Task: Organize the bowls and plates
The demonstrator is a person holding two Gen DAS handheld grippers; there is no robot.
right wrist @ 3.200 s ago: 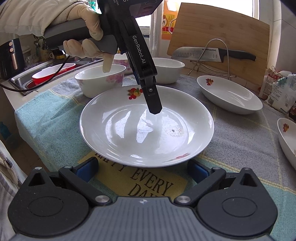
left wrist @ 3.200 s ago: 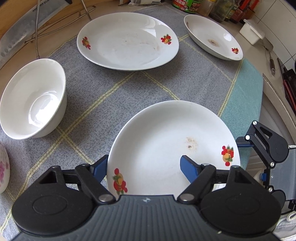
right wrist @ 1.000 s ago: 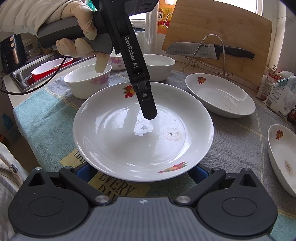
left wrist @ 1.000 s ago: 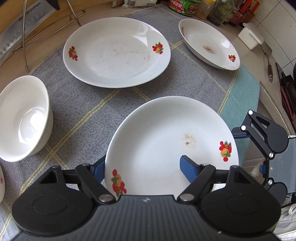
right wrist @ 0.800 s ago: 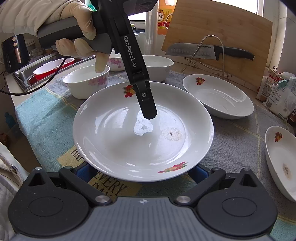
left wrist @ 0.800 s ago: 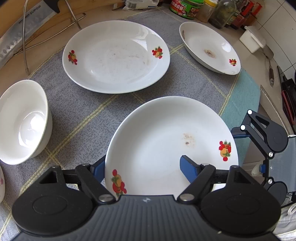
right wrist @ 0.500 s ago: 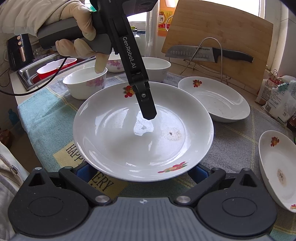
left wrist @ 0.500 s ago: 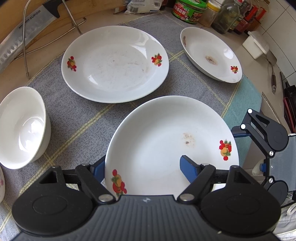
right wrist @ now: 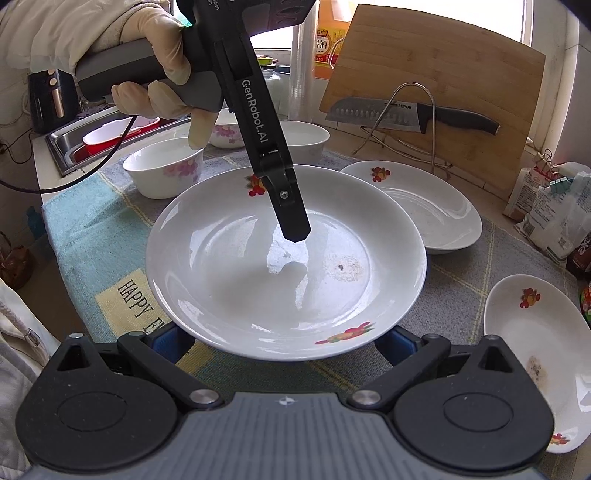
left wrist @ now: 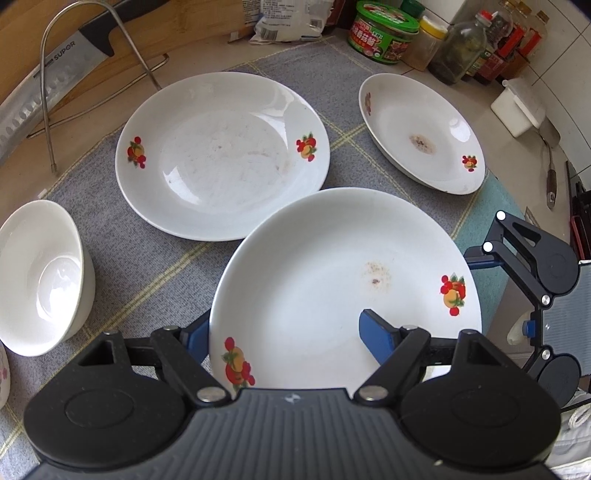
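Observation:
A white plate with fruit prints (left wrist: 332, 273) hangs above the grey mat, stained near its middle. My left gripper (left wrist: 280, 325) is shut on its rim: one blue pad lies inside the dish and the other is behind the rim. In the right wrist view that inner finger (right wrist: 291, 221) reaches down into the plate (right wrist: 240, 280). My right gripper (right wrist: 284, 339) stands open, its two fingers spread wide under the plate's near edge. The held plate's far edge overlaps a large matching plate (left wrist: 221, 155) lying on the mat. A smaller stained plate (left wrist: 421, 133) lies at the right.
A plain white bowl (left wrist: 40, 277) sits at the left; a flowered bowl (right wrist: 162, 170) and another white bowl (right wrist: 303, 140) stand near the sink (right wrist: 74, 147). A knife (right wrist: 399, 114) on a wire rack leans on a cutting board (right wrist: 443, 74). Jars (left wrist: 384, 33) line the back.
The held plate has travelled with both grippers toward the large plate and now overlaps its near edge. The white bowl has slid further left in the left wrist view. Both grips look unchanged.

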